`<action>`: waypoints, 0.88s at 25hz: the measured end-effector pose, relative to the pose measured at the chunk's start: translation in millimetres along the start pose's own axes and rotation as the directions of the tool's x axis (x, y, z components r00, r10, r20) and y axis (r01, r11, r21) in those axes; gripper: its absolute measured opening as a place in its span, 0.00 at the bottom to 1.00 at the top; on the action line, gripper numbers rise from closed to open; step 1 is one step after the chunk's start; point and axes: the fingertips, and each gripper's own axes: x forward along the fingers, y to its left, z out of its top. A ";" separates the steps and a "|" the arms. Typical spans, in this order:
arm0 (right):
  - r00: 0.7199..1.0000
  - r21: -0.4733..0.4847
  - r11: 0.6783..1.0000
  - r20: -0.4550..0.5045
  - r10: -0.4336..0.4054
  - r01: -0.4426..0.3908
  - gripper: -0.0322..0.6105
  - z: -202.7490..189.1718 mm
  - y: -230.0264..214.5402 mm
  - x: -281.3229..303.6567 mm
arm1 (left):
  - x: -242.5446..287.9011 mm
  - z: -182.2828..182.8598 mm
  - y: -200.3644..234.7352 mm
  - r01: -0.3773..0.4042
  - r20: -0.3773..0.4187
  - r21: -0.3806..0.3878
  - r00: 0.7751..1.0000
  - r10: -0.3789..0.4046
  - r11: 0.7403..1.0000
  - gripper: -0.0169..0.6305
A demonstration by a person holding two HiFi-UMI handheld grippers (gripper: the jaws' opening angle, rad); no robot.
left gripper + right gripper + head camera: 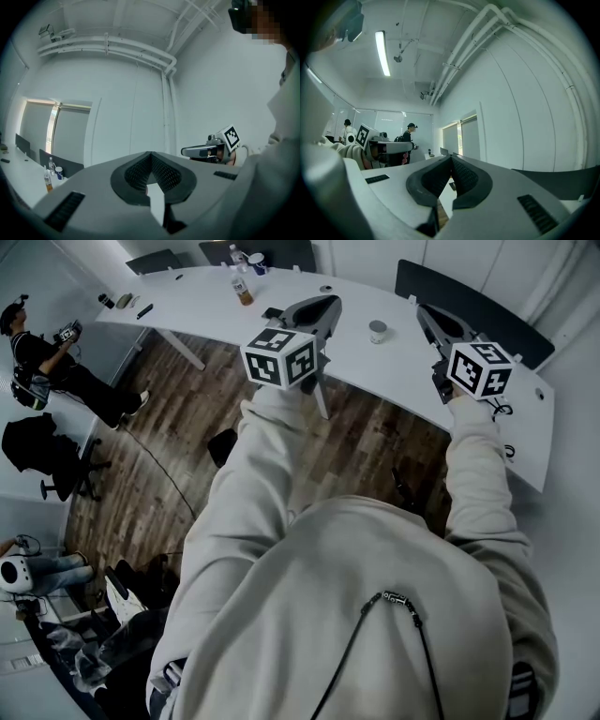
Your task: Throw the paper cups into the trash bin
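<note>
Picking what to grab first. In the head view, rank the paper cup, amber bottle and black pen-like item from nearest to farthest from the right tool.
From the right tool:
1. paper cup, just to its left.
2. amber bottle, farther left and back.
3. black pen-like item, at the far left end of the table.

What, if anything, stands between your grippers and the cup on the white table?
Nothing visible does. The cup stands alone on the bare table, between the shut left gripper and the shut right gripper. The bottles stand well off on the left gripper's side. No bin shows.
</note>
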 end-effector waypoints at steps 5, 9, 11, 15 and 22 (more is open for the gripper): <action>1.000 0.012 1.000 -0.021 -0.009 0.010 0.08 -7.2 -6.7 2.8 | 12.6 -4.4 -6.6 0.029 -0.024 0.028 0.999 -0.028 0.999 0.03; 1.000 0.027 1.000 -0.030 -0.003 0.003 0.08 -13.8 -10.1 4.9 | 16.5 -12.0 -4.3 0.020 -0.048 0.032 0.999 -0.018 0.999 0.03; 1.000 0.035 0.999 -0.030 -0.005 0.006 0.08 -14.3 -12.4 5.5 | 16.4 -16.7 2.1 0.007 -0.055 0.014 0.998 -0.006 1.000 0.03; 0.999 0.045 0.999 -0.042 -0.009 0.011 0.08 -19.9 -17.0 5.9 | 14.5 -17.5 15.4 -0.023 -0.051 -0.010 0.998 0.023 1.000 0.03; 0.995 0.080 0.996 -0.095 -0.036 0.043 0.08 -54.4 -44.1 4.0 | 28.5 -29.3 20.3 0.077 -0.047 -0.001 0.996 -0.077 0.997 0.03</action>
